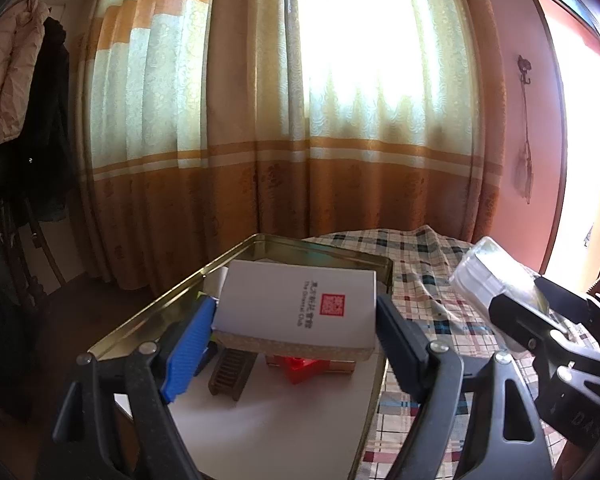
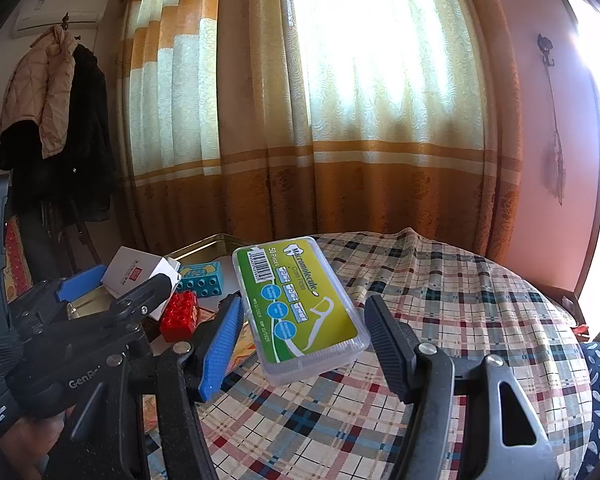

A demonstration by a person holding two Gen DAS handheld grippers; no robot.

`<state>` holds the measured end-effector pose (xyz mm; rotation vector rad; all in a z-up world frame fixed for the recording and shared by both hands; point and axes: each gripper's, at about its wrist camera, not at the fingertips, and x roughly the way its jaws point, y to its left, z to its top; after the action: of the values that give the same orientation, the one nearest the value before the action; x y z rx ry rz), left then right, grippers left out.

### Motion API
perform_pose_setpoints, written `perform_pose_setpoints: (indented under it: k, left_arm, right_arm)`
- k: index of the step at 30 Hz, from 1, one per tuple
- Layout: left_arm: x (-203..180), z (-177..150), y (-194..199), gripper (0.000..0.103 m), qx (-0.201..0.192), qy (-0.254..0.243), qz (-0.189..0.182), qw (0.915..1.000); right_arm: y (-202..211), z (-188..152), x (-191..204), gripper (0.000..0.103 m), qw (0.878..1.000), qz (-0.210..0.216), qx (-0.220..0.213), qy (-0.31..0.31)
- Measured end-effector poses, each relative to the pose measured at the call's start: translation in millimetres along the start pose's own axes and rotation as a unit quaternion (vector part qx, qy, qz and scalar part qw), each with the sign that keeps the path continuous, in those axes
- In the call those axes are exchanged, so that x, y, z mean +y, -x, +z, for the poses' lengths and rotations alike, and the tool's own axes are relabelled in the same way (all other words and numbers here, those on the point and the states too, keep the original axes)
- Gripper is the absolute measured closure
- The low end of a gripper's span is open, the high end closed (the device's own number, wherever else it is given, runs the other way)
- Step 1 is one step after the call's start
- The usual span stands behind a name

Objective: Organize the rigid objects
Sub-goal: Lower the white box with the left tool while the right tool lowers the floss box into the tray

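The left gripper point(image 1: 296, 320) holds a white box point(image 1: 300, 304) between its blue and black fingers point(image 1: 190, 344); both pads press on the box's sides. The box lid carries a red square seal and a line of grey print, with "The Oriental Club" partly readable beneath Chinese characters. The box hangs tilted over an open gold tin point(image 1: 172, 300) at the left edge of the table point(image 2: 440, 300), which is covered with a plaid cloth.

Inside the tin lie a red building brick point(image 2: 180, 314), a teal building brick point(image 2: 202, 276) and a brown comb-like item point(image 1: 228, 374). The red brick sits directly below the held box.

The right gripper point(image 2: 304, 332) grasps a clear plastic case point(image 2: 300, 308) with a green label. Readable text: "Macromolecule", "Clean Floss", "50 pieces", plus a barcode and a drawing of a floss pick. The case is lifted off the cloth, tilted, just right of the tin. Both fingers point(image 2: 220, 344) touch the case's long sides.

"GenR..." is printed in white on the left gripper body in the right wrist view.
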<state>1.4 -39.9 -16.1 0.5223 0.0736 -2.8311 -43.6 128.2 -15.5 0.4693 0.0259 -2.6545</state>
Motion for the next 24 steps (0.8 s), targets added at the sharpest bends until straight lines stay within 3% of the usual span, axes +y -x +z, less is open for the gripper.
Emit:
perform_pose_setpoints:
  k: [24]
  left_arm:
    - [21, 1, -10, 0.023, 0.009, 0.018, 0.023, 0.9995]
  right_arm:
    - [-12, 3, 23, 0.038, 1.0, 0.027, 0.003, 0.014]
